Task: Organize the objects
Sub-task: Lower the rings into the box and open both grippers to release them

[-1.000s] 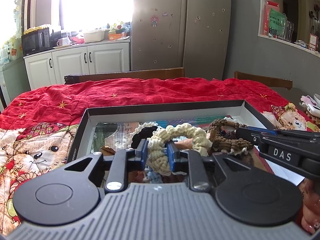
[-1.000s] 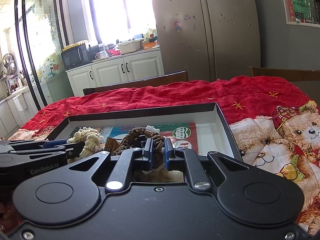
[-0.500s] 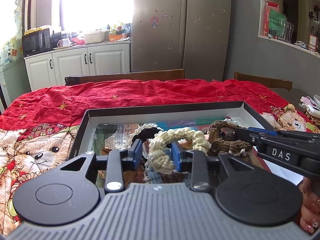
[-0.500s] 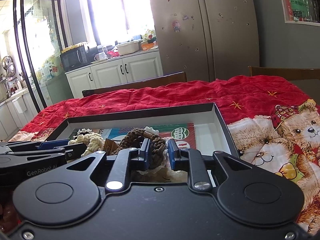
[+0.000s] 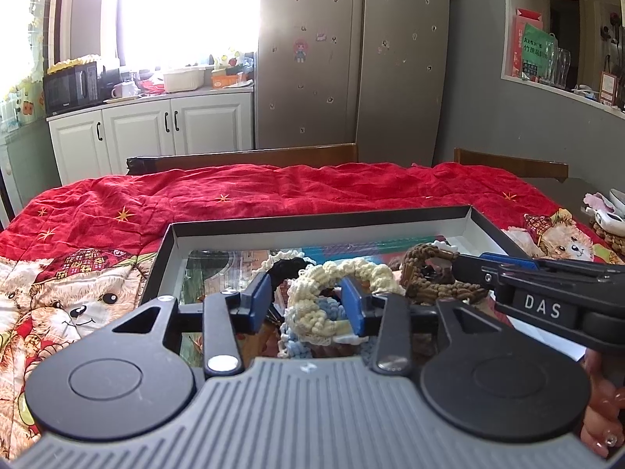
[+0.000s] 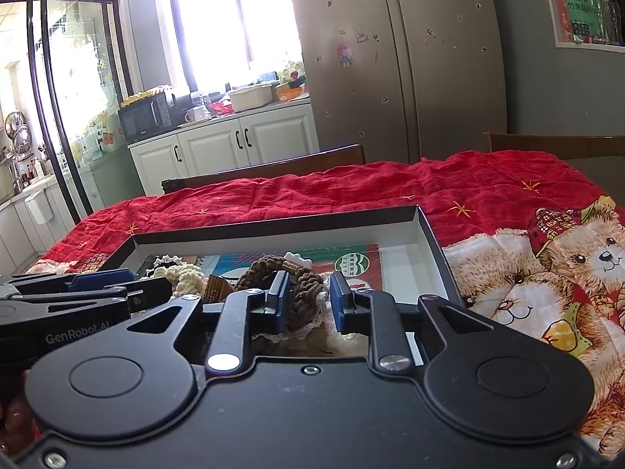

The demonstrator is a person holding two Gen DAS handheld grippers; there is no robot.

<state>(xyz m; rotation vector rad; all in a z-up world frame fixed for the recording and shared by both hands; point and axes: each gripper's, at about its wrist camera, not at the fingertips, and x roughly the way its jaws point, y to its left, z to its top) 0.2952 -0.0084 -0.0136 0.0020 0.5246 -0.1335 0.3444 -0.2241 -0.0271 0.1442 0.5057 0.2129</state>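
Two labels: "DAS" [image 5: 543,308], "GenRobot.AI" [image 6: 76,337]

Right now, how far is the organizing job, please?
Done: cream scrunchie and brown scrunchie lie in the black box. In hand: left tool and right tool are opening, pads off them. Left: small things at the table's right edge, possibly.

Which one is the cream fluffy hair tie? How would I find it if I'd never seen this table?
Look at the red bear blanket, then the shallow black box on it. The cream scrunchie lies in the box between the left gripper's opening blue pads. The brown scrunchie on its right is darker.
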